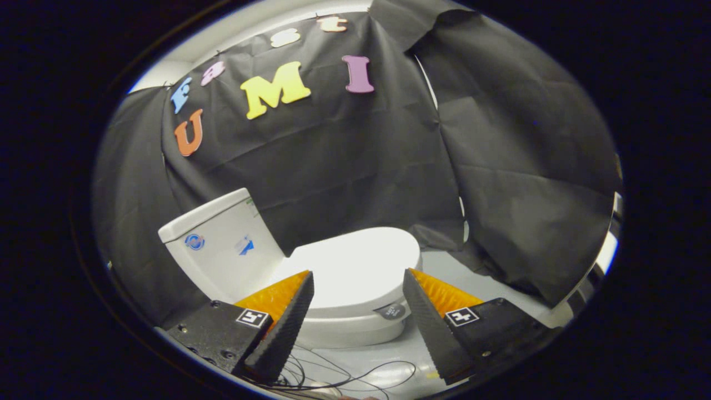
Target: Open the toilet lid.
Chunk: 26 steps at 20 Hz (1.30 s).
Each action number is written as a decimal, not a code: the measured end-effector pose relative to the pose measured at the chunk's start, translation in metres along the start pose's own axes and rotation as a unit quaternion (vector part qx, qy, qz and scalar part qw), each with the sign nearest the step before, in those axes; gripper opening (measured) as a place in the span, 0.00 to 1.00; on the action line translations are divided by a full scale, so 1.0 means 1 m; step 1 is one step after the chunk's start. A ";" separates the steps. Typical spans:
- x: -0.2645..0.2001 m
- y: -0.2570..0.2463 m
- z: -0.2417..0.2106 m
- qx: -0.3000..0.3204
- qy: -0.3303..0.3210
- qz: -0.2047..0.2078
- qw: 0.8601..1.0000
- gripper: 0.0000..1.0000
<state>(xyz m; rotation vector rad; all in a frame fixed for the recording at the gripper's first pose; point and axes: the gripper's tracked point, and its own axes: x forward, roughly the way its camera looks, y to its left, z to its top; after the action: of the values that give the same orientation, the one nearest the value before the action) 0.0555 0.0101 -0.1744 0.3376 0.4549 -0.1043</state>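
Lid (355,261) is lying flat and shut on the toilet bowl (355,330), just ahead of the gripper (358,280) and framed between its two fingers, which are standing wide apart and holding nothing. Going outward from the fingertips, the lid's near side edge is sitting just beyond and slightly below them, not yet touched as far as I can tell. Its long axis is running across the line of the fingers, from the tank (219,244) beyond the left finger out to the rounded front end beyond the right finger. The hinge, I judge, is lying at the tank end, so the free front lip is nearer the right finger, and the lift is likely calling for a catch under that lip. Loose cables (355,378) are trailing on the floor (489,278) beneath the fingers
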 end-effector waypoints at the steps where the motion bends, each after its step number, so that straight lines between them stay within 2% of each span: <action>1: 0.006 -0.005 -0.008 0.011 0.011 -0.006 1.000 1.00; 6: 0.030 -0.030 -0.032 0.093 0.044 -0.014 0.995 1.00; 10: 0.049 -0.040 -0.059 0.178 0.096 -0.022 0.979 1.00; 15: 0.073 -0.055 -0.072 0.221 0.118 -0.028 0.968 0.99; 19: 0.093 -0.063 -0.089 0.271 0.148 -0.029 0.951 0.97; 26: 0.118 -0.066 -0.112 0.317 0.190 -0.032 0.929 0.74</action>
<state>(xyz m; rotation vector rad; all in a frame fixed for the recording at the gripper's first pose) 0.1033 -0.0160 -0.3416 0.9918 0.8151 -0.2540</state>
